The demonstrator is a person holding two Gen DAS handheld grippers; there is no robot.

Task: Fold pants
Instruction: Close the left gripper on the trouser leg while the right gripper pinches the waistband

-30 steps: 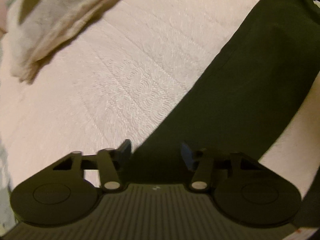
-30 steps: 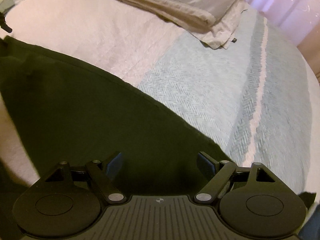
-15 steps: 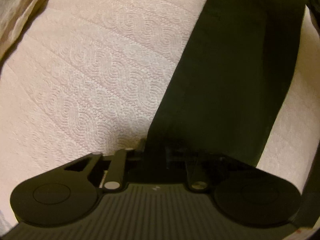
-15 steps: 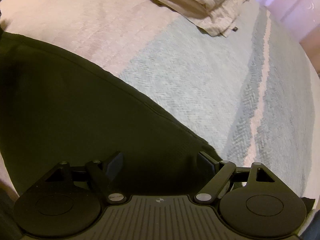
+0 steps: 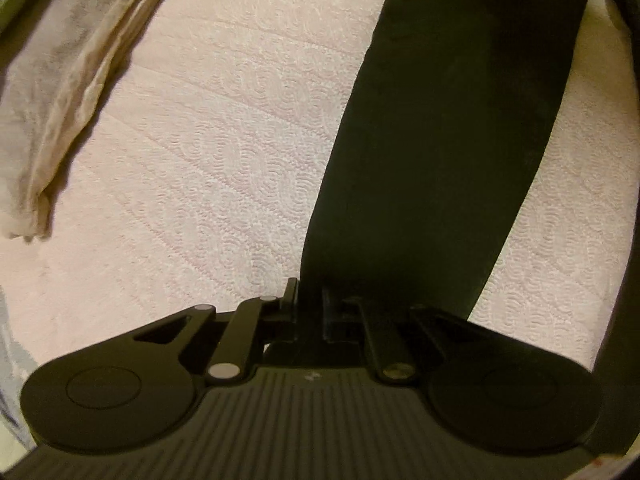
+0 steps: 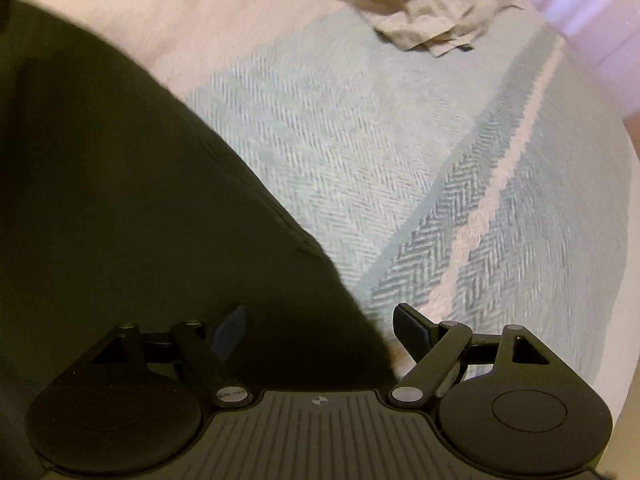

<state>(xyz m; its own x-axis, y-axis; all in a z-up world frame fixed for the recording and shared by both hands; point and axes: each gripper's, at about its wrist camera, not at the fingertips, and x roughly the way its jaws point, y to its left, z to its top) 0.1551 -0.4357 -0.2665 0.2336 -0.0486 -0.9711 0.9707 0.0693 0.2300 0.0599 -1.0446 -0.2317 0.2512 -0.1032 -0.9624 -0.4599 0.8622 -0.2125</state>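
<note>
A dark pants [image 5: 440, 160] leg lies stretched across the pink quilt in the left wrist view, running from the gripper up to the top right. My left gripper [image 5: 310, 292] points steeply down and is shut on the near left edge of that leg, with dark cloth pinched between the pads. In the right wrist view the pants [image 6: 120, 200] fill the left half. My right gripper [image 6: 318, 316] hangs open just above their right corner. The cloth's edge passes between its fingers, and the pads do not press on it.
The pink quilt [image 5: 200, 160] covers the bed under the left gripper. A blue-grey herringbone blanket [image 6: 360, 140] with a pale stripe lies to the right of the pants. Folded beige cloth [image 5: 52, 100] sits at the far left; the same pile [image 6: 420, 0] lies at the back.
My left jaws closed from open onto the pants leg's edge, and that gripper rolled. My right gripper slid along the pants toward their corner and stayed open.
</note>
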